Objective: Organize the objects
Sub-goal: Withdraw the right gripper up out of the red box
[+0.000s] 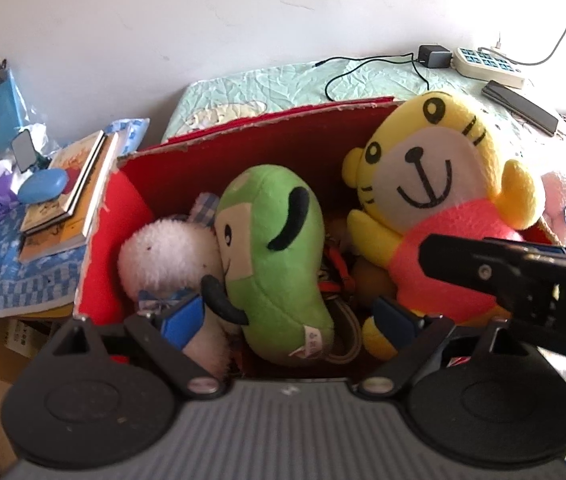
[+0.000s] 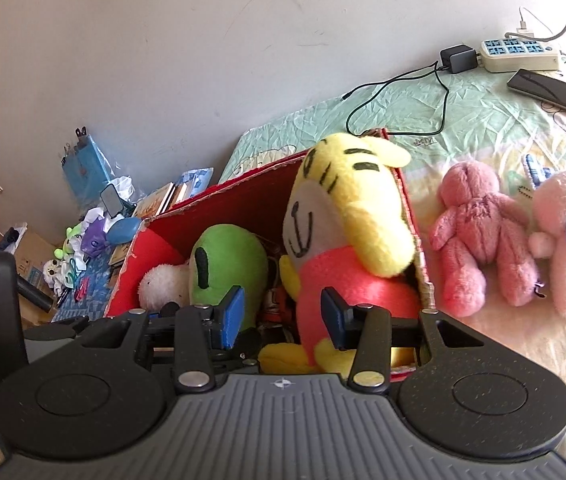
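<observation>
A: What is seen in the left wrist view?
B: The left claw (image 1: pixel 293 314) is spread wide, released, above the red box (image 1: pixel 243 148), where the green plush (image 1: pixel 275 256) and yellow tiger plush (image 1: pixel 435 188) are lodged.
A: And in the right wrist view?
B: The right claw (image 2: pixel 281 316) is parted, nothing grasped; two pink plush toys (image 2: pixel 479 232) are left on the bed (image 2: pixel 483 120) beside the box.

a power strip (image 2: pixel 519 54), phone (image 2: pixel 553 94) and books (image 1: pixel 71 190) lie around.
</observation>
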Available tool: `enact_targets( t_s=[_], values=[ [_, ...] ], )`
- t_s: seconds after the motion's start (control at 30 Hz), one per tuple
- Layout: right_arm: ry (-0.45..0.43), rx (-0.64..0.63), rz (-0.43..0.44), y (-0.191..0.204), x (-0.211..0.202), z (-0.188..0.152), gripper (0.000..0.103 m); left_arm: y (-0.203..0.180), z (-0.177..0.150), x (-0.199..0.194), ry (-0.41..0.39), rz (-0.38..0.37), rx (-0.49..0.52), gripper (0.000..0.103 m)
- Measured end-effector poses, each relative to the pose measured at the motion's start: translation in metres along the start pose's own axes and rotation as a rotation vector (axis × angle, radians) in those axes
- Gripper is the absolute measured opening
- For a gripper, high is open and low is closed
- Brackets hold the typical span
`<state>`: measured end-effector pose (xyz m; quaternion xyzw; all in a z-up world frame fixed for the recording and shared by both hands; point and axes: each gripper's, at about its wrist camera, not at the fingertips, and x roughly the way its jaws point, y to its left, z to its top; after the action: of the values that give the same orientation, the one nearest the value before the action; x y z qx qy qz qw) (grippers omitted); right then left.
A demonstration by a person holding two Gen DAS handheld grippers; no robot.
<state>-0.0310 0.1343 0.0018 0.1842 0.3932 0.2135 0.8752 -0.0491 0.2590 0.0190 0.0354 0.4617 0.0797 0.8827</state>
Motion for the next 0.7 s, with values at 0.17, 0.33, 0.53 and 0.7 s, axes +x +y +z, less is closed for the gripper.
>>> enact_targets(
  t_s=[0.17,0.33,0.53,0.7],
  values=[
    [0.000,0.009,0.002,-0.009,-0.005,0.001,0.039,-0.007,0.002,-0.002,0.019,0.023,-0.018,0.093],
    [0.010,0.012,0.019,-0.017,-0.010,0.003,0.039,-0.016,0.003,-0.006,0.024,0.058,-0.017,0.093],
    [0.033,0.028,0.055,-0.026,-0.016,0.007,0.040,-0.023,0.006,-0.015,0.015,0.075,-0.037,0.093],
    [0.045,0.025,0.080,-0.030,-0.022,0.010,0.041,-0.029,0.007,-0.027,0.003,0.086,-0.059,0.093]
  ],
)
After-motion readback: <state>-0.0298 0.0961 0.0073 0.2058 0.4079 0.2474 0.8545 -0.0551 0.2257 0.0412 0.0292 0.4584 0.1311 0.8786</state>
